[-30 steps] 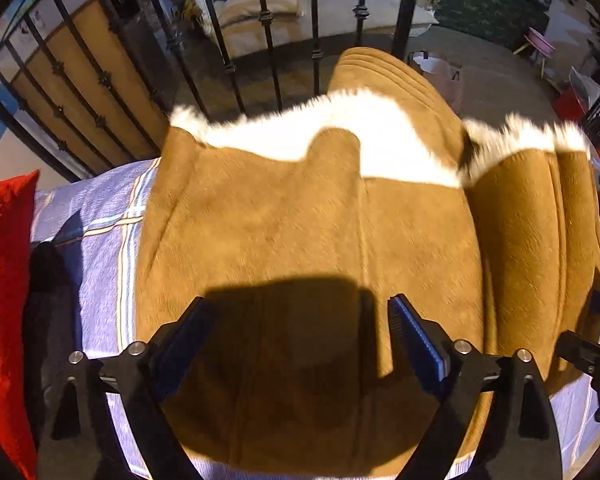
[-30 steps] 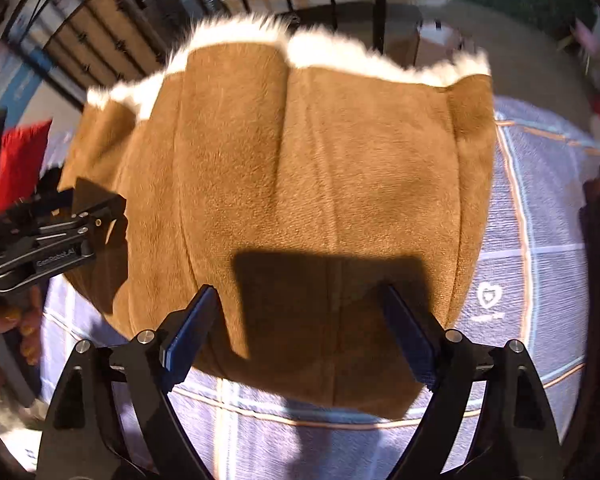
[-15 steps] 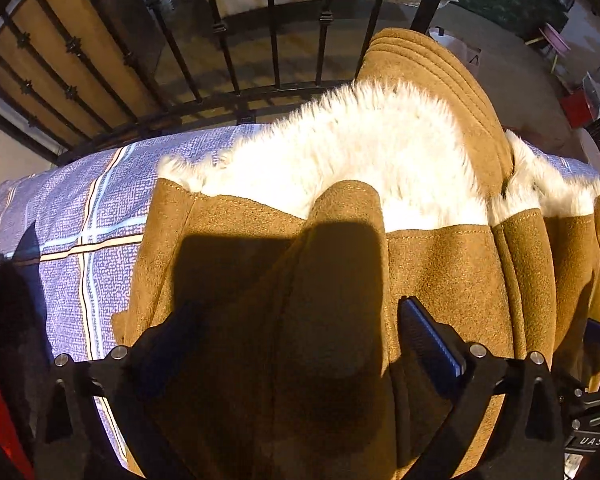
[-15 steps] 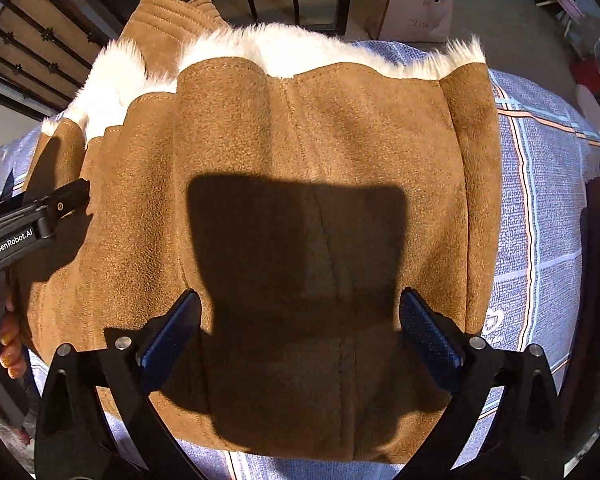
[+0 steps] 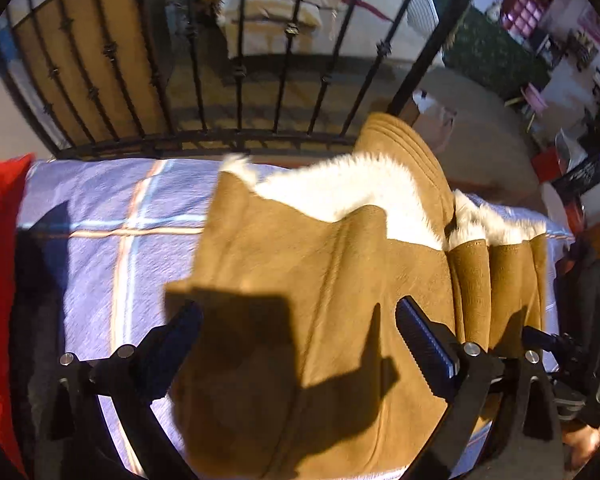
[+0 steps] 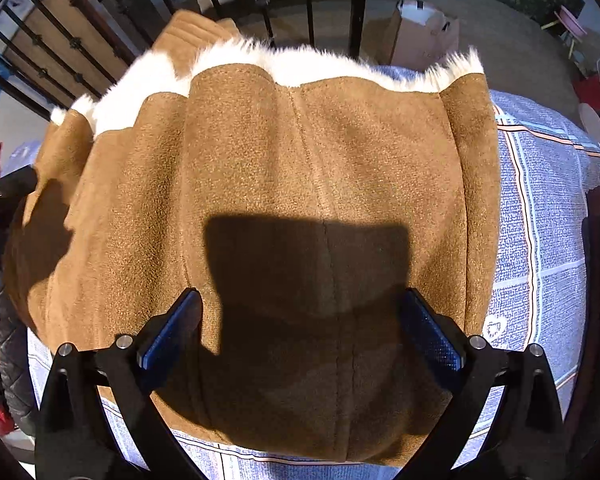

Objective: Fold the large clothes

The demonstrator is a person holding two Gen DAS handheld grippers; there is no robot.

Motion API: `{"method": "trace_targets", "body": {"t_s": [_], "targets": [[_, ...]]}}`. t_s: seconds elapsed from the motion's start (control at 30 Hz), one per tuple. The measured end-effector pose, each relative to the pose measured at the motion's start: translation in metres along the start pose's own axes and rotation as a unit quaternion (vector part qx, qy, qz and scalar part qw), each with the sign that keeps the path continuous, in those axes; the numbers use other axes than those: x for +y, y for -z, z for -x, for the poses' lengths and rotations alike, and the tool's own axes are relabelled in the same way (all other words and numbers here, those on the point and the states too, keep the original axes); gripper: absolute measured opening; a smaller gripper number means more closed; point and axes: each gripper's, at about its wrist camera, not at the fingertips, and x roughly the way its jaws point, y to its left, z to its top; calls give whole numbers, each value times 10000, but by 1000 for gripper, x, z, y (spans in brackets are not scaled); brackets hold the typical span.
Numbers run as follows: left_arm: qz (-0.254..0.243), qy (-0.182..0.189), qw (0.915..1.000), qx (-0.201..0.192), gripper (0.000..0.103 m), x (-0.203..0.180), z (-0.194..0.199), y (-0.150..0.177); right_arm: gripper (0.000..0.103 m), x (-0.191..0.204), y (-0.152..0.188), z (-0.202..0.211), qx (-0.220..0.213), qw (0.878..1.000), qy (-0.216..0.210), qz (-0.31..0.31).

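My left tongs (image 5: pixel 298 334) are spread wide, holding nothing; right tongs (image 6: pixel 300 326) likewise spread, empty, above the coat (image 6: pixel 284 208). The coat lies folded into a bundle on the bed (image 6: pixel 548 216), tan suede outside, white fleece lining (image 5: pixel 340 196) showing at the far edge. It looks thick, heavy and soft but bulky; folds will likely spring back. Best hold, I judge: the layered near hem, pinching suede, not fleece. Beyond it, iron railing (image 5: pixel 284 80).
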Motion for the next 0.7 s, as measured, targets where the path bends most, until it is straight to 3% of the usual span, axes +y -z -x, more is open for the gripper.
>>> {"method": "trace_targets", "body": {"t_s": [0.17, 0.33, 0.57, 0.7], "targets": [[237, -329, 9988, -260, 95, 39, 40, 43, 98, -4, 21, 23, -326, 9994, -144, -11], [708, -248, 9972, 79, 95, 66, 37, 79, 98, -19, 40, 56, -763, 9966, -48, -307], [1003, 20, 9948, 160, 95, 69, 19, 74, 98, -74, 56, 55, -503, 9917, -360, -1128], [1044, 270, 9933, 418, 95, 70, -3, 63, 98, -99, 70, 41, -280, 9806, -1125, -1580]]}}
